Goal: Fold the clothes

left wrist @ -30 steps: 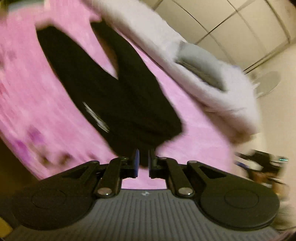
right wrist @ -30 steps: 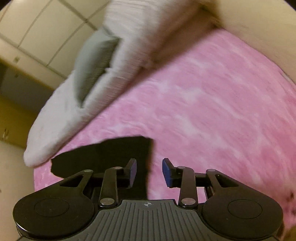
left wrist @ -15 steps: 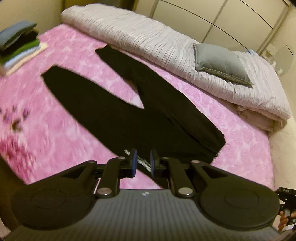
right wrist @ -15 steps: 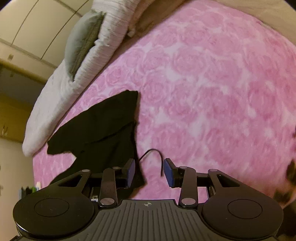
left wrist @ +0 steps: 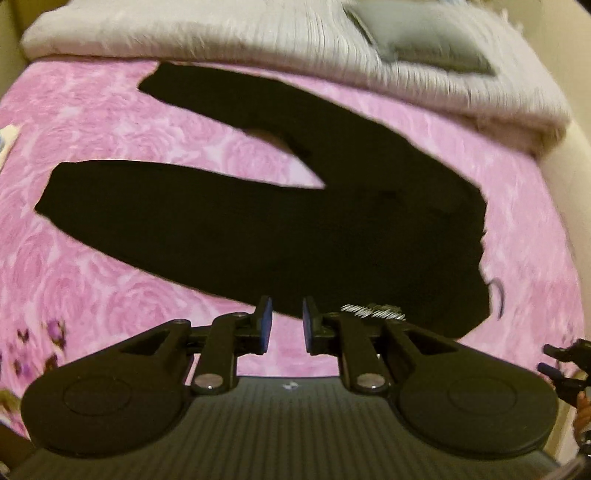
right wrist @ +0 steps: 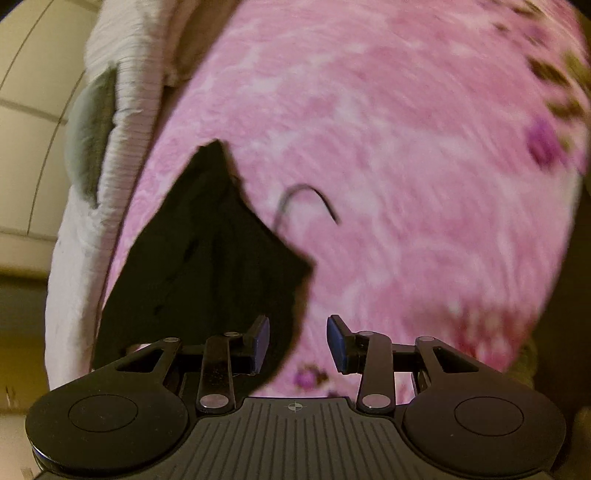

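Bare pink bedspread (right wrist: 406, 147) lies open right of the trousers (left wrist: 258, 229); the rolled duvet (left wrist: 221, 33) walls their far side.

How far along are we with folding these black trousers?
Done: the black trousers lie spread flat on the pink bedspread, legs splayed apart, drawstring trailing loose. In hand: nothing; the left gripper and right gripper are both open, near the waist end. Left: every fold; the legs aren't yet brought together.

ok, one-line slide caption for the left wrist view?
Open left gripper above black trousers laid flat on a pink bedspread.
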Tool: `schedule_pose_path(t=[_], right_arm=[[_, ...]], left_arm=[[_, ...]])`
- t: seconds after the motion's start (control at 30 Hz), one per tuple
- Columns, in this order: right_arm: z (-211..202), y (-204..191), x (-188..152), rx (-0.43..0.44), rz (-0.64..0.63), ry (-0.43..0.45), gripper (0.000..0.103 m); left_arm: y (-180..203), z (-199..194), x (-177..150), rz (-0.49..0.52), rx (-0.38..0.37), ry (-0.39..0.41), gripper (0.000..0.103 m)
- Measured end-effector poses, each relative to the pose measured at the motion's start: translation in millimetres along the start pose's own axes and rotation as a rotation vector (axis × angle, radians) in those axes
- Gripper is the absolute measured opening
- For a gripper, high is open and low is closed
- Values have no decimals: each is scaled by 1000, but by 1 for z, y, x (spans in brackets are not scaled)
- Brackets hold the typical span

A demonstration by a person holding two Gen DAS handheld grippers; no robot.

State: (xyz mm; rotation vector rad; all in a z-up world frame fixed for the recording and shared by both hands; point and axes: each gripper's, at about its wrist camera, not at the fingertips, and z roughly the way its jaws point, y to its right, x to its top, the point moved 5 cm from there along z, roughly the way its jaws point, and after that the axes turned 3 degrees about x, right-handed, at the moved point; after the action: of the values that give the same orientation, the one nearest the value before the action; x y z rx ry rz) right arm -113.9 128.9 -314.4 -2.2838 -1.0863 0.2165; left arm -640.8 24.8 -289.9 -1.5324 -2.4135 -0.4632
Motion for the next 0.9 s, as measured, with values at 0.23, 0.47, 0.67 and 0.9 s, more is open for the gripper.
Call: schedule_pose_path(t=[0.23, 0.47, 0.67, 0.9], right_arm=[[6, 32, -45, -36, 106, 42, 39], [55, 51, -4, 23, 120, 138, 39], [97, 59, 49, 101, 152, 200, 38], [140, 49, 69, 219, 194, 132, 38]], left_arm=[[-8, 56, 1, -12, -11, -63, 15], [-1, 90, -7, -20, -34, -65, 15], [33, 120, 4, -29, -129, -51, 15], [111, 152, 6, 15, -221, -47, 15]])
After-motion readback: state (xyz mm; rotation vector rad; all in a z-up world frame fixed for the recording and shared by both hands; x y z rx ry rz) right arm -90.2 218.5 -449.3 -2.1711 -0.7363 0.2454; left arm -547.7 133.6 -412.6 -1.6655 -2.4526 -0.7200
